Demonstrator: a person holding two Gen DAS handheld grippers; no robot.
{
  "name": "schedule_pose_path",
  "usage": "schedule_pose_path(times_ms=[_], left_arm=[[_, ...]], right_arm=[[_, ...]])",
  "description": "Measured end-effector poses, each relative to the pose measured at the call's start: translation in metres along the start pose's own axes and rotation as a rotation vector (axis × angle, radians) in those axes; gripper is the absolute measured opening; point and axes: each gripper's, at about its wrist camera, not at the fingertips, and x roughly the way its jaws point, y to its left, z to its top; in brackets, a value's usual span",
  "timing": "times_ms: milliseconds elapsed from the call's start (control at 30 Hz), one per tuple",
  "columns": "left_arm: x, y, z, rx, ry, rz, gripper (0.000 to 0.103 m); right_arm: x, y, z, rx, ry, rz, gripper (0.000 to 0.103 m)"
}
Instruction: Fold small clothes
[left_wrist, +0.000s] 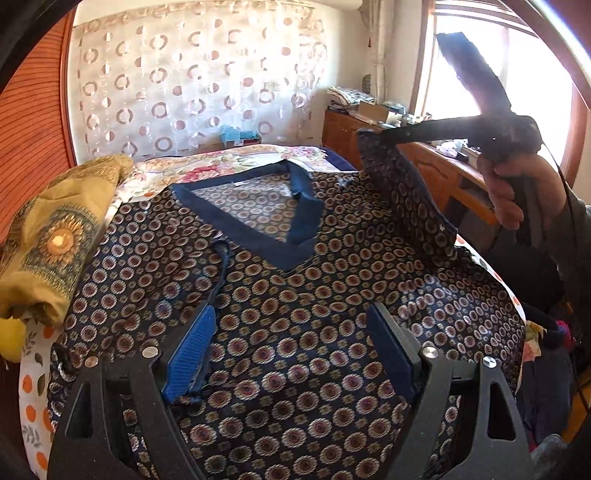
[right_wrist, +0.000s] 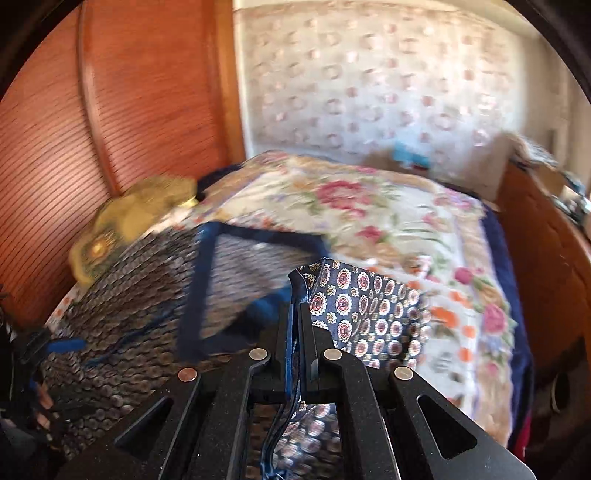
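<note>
Right claw (right_wrist: 294, 314) clamped on patterned shirt (left_wrist: 295, 332) sleeve, lifted; left claw (left_wrist: 291, 332) apart above shirt

No text, label or number can be read anywhere (only woven patterns).

Left gripper (left_wrist: 291, 347) jaws spread wide; right gripper (right_wrist: 295, 314) jaws clamped, raised.

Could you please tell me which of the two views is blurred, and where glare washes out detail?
Left wrist view: sharp on the shirt, but the window is blown out white, leaving the right tongs backlit and dark. Right wrist view: motion blur smears the bed and curtain; only the pinched sleeve stays crisp.
</note>
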Motion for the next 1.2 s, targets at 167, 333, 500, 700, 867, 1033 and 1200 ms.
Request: schedule_pose_path(times_ms=[167, 333, 500, 700, 867, 1033, 1200], left_arm=[[0.000, 0.008, -0.007, -0.003, 0.011, 0.017, 0.084], [0.000, 0.013, -0.012, -0.011, 0.013, 0.017, 0.084], [0.001, 0.026, -0.011, -0.026, 0.017, 0.038, 0.084], [0.003, 0.045, -0.011, -0.042, 0.032, 0.079, 0.084], [0.012, 0.057, -0.012, -0.056, 0.061, 0.104, 0.085], [0.017, 0.058, -0.009, -0.032, 0.060, 0.120, 0.086], [0.022, 0.070, 0.004, -0.008, 0.073, 0.134, 0.086]], right_arm=[[0.028, 0.003, 0.000, -0.017, 0.034, -0.004, 0.025], [0.018, -0.030, -0.014, 0.033, 0.035, -0.036, 0.051], [0.010, -0.047, -0.034, 0.071, 0.087, -0.104, 0.051], [0.020, -0.061, -0.058, 0.150, 0.104, -0.082, 0.058], [0.040, -0.061, -0.077, 0.174, 0.124, -0.060, 0.070], [0.053, -0.064, -0.082, 0.158, 0.143, -0.088, 0.070], [0.061, -0.070, -0.075, 0.150, 0.150, -0.100, 0.071]])
